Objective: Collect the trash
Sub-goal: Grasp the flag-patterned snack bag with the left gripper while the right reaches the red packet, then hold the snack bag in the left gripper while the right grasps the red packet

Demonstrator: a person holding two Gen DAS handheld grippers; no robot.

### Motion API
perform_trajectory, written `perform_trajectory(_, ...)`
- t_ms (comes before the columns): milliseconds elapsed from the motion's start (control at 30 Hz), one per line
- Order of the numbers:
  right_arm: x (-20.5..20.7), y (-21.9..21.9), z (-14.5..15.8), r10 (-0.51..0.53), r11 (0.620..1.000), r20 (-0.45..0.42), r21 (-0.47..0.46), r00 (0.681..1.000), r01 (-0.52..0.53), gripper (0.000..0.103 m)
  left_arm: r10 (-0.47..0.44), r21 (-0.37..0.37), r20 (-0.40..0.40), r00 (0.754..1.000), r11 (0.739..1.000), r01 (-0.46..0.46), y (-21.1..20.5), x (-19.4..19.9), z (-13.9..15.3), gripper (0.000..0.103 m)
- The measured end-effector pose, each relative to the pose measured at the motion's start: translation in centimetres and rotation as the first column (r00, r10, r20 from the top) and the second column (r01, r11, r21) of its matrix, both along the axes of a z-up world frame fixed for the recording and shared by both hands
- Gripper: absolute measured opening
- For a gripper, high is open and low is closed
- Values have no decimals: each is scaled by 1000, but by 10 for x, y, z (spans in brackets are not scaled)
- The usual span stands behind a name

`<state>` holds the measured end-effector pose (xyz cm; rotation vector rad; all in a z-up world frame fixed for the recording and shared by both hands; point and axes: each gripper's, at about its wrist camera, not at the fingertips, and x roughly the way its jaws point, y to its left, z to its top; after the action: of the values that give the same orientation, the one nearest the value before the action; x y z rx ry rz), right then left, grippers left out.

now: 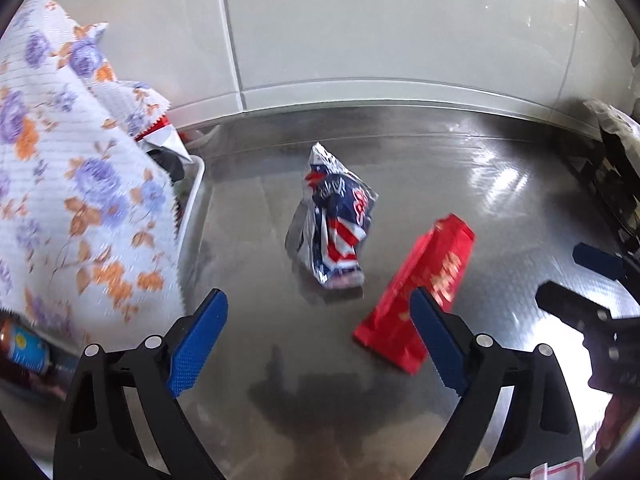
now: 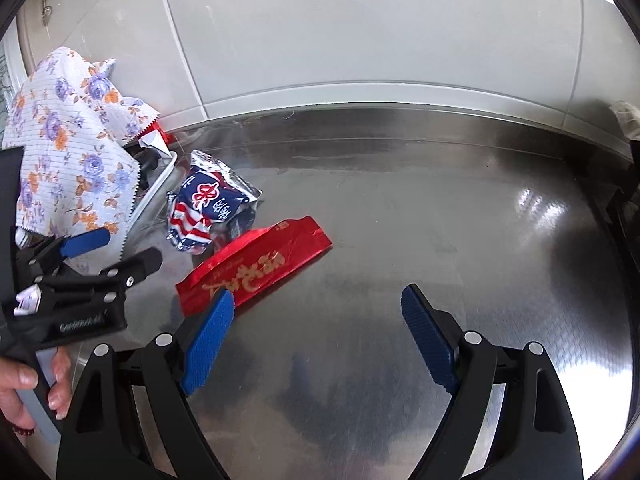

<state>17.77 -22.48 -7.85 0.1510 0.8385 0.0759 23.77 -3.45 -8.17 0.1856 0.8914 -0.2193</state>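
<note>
You are holding both tongs apart over the steel counter (image 2: 400,208), left gripper (image 1: 318,320) and right gripper (image 2: 318,320) gripping nothing. Ahead are lying a red wrapper (image 2: 256,260), gold lettering unreadable, and a crumpled blue-striped wrapper (image 1: 336,216) near the back edge, beside a floral cloth (image 1: 72,184) over a white bin (image 1: 192,196).
</note>
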Motion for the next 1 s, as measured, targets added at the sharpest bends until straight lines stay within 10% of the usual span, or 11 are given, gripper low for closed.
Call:
perform_trajectory(267,44,5,-17,56,998,-27,4,998,-56,85,6,-6,-77,997,1000,-6,-4,52,-30,70)
perform_trajectory(833,83,31,-49,154,987,-78,-31,985,-157,84,-2,-57,-120,993,998,-5,-9,103,-48,67)
perform_trajectory(967,84,39,-44,199,979,-52,-43,979,-201,12,-1,-59,-124,992,998,-6,-9,107,-48,67)
perform_trajectory(1000,83,38,-45,202,979,-56,-32,978,-203,11,-2,-58,-124,992,998,-5,-9,108,-48,67)
